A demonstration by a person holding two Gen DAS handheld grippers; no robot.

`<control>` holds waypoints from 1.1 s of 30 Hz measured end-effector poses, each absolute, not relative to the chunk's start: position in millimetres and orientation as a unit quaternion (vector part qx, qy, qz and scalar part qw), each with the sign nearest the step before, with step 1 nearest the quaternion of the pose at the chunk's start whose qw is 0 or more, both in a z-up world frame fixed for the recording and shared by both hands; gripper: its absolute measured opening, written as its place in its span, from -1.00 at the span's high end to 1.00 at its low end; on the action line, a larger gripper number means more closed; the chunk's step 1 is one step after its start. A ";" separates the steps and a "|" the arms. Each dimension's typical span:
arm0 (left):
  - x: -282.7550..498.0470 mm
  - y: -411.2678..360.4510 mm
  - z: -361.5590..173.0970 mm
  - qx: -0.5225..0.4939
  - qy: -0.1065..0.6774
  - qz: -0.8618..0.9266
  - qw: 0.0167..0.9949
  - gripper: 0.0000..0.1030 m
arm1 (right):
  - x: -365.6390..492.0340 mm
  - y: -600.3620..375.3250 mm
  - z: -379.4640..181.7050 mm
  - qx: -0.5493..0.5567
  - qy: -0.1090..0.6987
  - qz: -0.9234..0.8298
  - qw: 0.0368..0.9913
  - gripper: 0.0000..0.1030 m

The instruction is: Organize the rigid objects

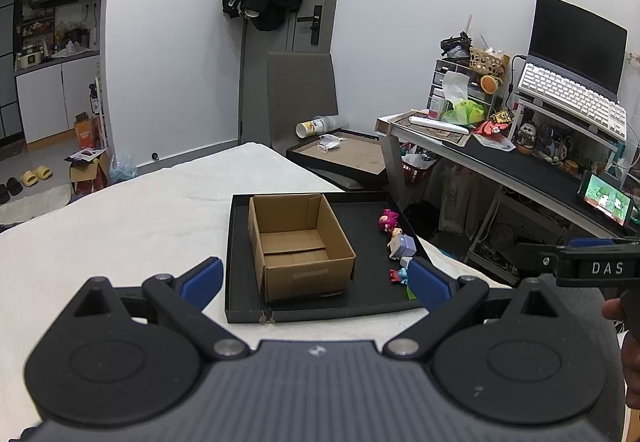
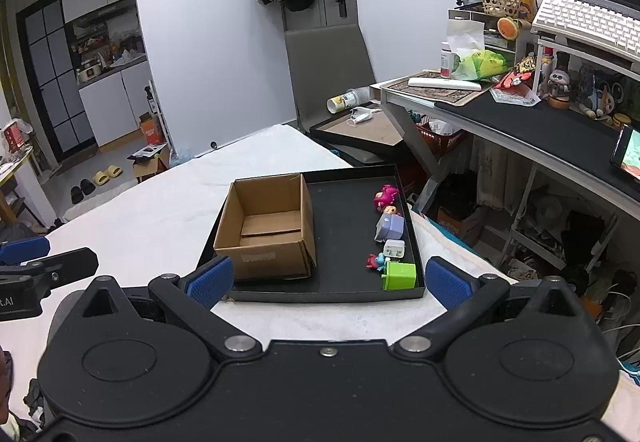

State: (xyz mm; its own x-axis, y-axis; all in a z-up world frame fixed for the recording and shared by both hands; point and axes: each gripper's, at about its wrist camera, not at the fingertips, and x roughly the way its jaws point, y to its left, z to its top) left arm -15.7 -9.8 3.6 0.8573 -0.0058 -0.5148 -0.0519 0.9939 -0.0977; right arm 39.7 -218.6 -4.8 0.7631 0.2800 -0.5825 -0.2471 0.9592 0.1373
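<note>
The box (image 2: 267,230) stands open-topped and empty on the left part of the tray (image 2: 348,294), likely the bin for sorting, and its long axis runs away from the cameras toward the tray's far rim. The toys line up along the tray's right wall, well apart from the box: pink figure (image 2: 385,196) farthest, then lilac figure (image 2: 390,225), white block (image 2: 394,249), small red-blue figure (image 2: 375,261) and green cube (image 2: 399,275) nearest. That row also runs near to far, parallel to the box. Both grippers hover short of the tray's near rim, left gripper (image 1: 316,278) and right gripper (image 2: 328,278), each spread wide and holding nothing, seemingly poised to start picking.
</note>
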 end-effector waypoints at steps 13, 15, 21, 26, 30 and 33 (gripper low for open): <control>-14.5 -11.1 4.9 -0.052 0.268 0.012 0.962 -0.90 | 35.9 -218.2 -3.5 0.022 0.309 0.143 0.940 -1.00; -15.0 -11.0 5.0 -0.052 0.268 0.012 0.962 -0.90 | 36.3 -218.4 -3.8 0.021 0.310 0.143 0.940 -1.00; -15.6 -9.9 4.2 -0.053 0.268 0.014 0.962 -0.90 | 36.4 -216.2 -6.5 0.023 0.313 0.144 0.939 -1.00; -14.9 -8.5 3.4 -0.051 0.268 0.014 0.962 -0.90 | 38.5 -213.8 -8.9 0.021 0.313 0.146 0.938 -1.00; -9.3 -1.9 0.4 -0.054 0.273 0.014 0.960 -0.90 | 45.1 -212.8 -13.5 0.022 0.317 0.141 0.938 -1.00; -2.5 1.2 -2.2 -0.055 0.278 0.015 0.959 -0.90 | 51.4 -211.9 -18.7 0.025 0.324 0.140 0.935 -1.00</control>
